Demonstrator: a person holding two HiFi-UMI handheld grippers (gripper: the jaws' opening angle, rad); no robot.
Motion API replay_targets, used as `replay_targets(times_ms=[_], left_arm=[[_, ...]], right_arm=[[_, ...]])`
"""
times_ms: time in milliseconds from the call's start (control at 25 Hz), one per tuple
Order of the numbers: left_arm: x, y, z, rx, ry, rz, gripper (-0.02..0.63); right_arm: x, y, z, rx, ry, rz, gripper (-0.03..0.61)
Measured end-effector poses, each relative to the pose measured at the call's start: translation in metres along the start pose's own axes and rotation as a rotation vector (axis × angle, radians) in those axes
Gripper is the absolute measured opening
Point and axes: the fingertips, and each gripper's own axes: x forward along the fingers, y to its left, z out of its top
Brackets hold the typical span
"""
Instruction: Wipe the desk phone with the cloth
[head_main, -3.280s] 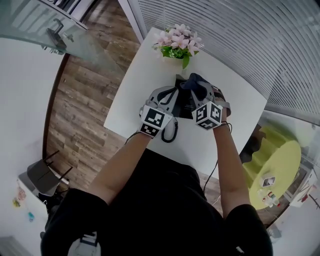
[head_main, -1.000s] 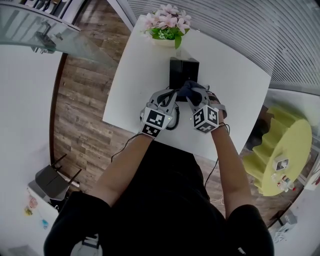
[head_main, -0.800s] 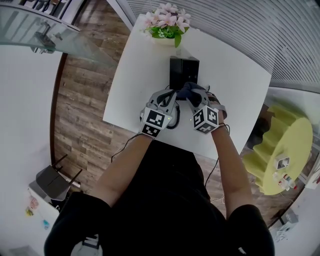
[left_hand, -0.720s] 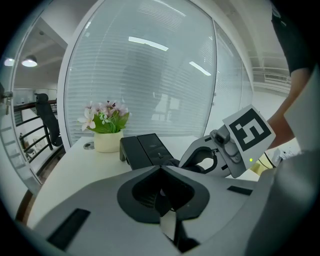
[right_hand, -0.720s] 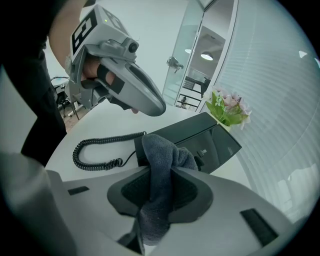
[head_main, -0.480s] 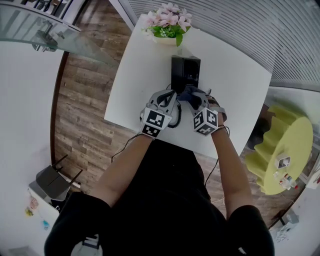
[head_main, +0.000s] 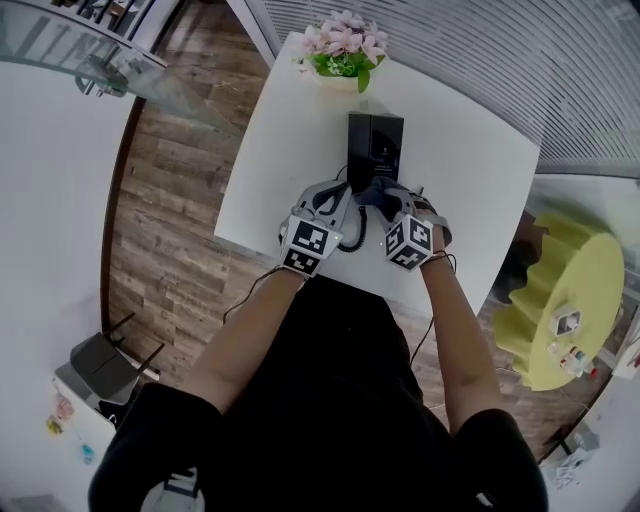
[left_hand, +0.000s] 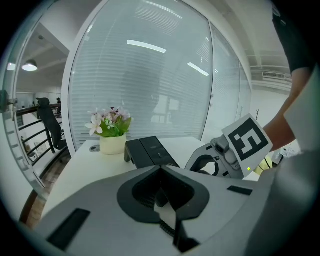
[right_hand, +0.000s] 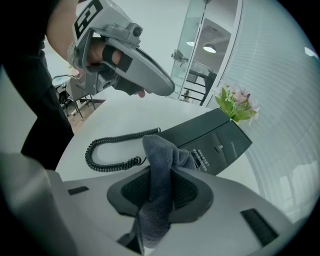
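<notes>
The black desk phone (head_main: 375, 148) lies on the white table (head_main: 290, 150), its coiled cord (right_hand: 107, 150) trailing toward me. My right gripper (head_main: 388, 200) hovers at the phone's near end, shut on a dark blue-grey cloth (right_hand: 159, 155) that bunches up between the jaws and hangs just short of the keypad (right_hand: 202, 156). My left gripper (head_main: 333, 200) is beside it on the left, above the cord, jaws closed to a point with nothing between them (left_hand: 160, 170). The phone (left_hand: 150, 152) shows ahead of it.
A pot of pink flowers (head_main: 340, 52) stands at the table's far edge behind the phone. A blinds-covered glass wall runs past the table. Wooden floor (head_main: 160, 200) lies left, and a yellow round seat (head_main: 560, 310) stands right. The table's near edge is right under my grippers.
Both grippers have drawn back toward me from over the phone to its near end, the cloth going with the right one. More of the phone's top now shows.
</notes>
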Motion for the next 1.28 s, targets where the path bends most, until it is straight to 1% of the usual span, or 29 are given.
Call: replay_targets(times_ms=[80,200,520,720,960,1280], left_arm=[[-0.004,0.001,0.008,0.004,-0.012,0.003,0.011],[-0.008,0.005,0.022,0.013,-0.031,0.011,0.011],[-0.01,0.034,0.06,0.017,-0.084,0.058,0.011],[0.003,0.056,0.077,0.016,-0.109,0.08,0.011],[0.02,0.073,0.08,-0.013,-0.11,0.096,0.011],[0.029,0.081,0.064,-0.045,-0.079,0.103,0.011]], right_arm=[[-0.007,0.0,0.008,-0.018,-0.002,0.001,0.11],[-0.022,-0.013,0.024,-0.057,-0.016,-0.035,0.11],[-0.05,-0.079,0.074,-0.148,-0.062,-0.164,0.11],[-0.039,-0.115,0.091,-0.161,-0.075,-0.189,0.112],[-0.017,-0.135,0.101,-0.184,-0.095,-0.202,0.112],[0.013,-0.14,0.105,-0.171,-0.112,-0.175,0.112]])
